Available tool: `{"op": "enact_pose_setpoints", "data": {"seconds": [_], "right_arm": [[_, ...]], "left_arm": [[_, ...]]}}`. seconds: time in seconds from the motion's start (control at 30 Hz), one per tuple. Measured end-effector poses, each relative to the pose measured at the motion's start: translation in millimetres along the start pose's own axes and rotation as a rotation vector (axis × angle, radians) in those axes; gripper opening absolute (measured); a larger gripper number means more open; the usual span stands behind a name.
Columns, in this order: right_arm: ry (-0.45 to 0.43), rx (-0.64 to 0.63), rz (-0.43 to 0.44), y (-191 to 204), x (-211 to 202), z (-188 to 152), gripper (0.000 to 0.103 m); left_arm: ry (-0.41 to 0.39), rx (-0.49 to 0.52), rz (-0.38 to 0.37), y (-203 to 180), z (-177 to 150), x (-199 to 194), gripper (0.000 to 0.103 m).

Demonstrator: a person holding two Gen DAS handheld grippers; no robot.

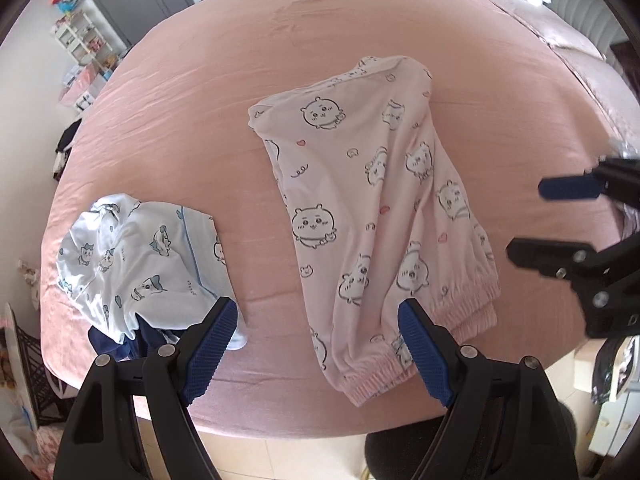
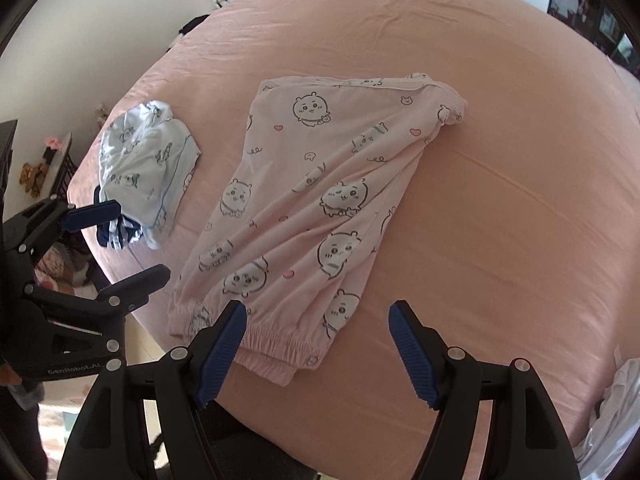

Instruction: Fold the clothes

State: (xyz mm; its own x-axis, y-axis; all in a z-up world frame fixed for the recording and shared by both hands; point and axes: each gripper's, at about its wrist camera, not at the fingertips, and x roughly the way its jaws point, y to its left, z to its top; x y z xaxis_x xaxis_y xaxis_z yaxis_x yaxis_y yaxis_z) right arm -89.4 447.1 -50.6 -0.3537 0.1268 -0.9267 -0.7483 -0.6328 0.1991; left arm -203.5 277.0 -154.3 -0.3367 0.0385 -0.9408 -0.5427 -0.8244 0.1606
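Note:
Pale pink pyjama trousers point(image 1: 360, 208) point(image 2: 312, 208) with cartoon faces lie folded lengthwise on the pink bed sheet point(image 1: 240, 80) point(image 2: 500, 160), their gathered elastic end near the bed's front edge. My left gripper point(image 1: 316, 312) hovers open above that end, its right pad over the elastic, its left pad by the blue pile. It shows at the left of the right wrist view point(image 2: 144, 240). My right gripper point(image 2: 317, 312) is open too, its left pad over the elastic band and its right pad over bare sheet. It appears at the right edge point(image 1: 525, 219). Neither holds anything.
A crumpled light blue printed garment point(image 1: 136, 264) point(image 2: 144, 168) lies left of the trousers, on top of a dark navy one point(image 1: 116, 344). White cloth point(image 2: 608, 408) sits at the bed's near right corner. A white shelf with toys point(image 1: 80, 40) stands beyond the bed's left side.

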Motion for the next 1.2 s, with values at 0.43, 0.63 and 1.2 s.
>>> {"op": "enact_pose_setpoints", "data": {"seconds": [0.43,0.63,1.2], "right_arm": [[-0.105,-0.224,-0.161,12.8,-6.3,-43.6,0.074],[-0.098,-0.307,-0.179,21.7,0.5,-48.6,0.073],[-0.038,-0.515,-0.204,48.5,44.2,-61.9,0.074]], "left_arm": [[-0.139,0.119,0.043,7.8,-31.7,-10.6,0.082],[-0.122,0.165,0.036,3.3,-40.4,4.1,0.082],[-0.090,0.266,0.017,-7.4,-57.2,37.0,0.082]]}}
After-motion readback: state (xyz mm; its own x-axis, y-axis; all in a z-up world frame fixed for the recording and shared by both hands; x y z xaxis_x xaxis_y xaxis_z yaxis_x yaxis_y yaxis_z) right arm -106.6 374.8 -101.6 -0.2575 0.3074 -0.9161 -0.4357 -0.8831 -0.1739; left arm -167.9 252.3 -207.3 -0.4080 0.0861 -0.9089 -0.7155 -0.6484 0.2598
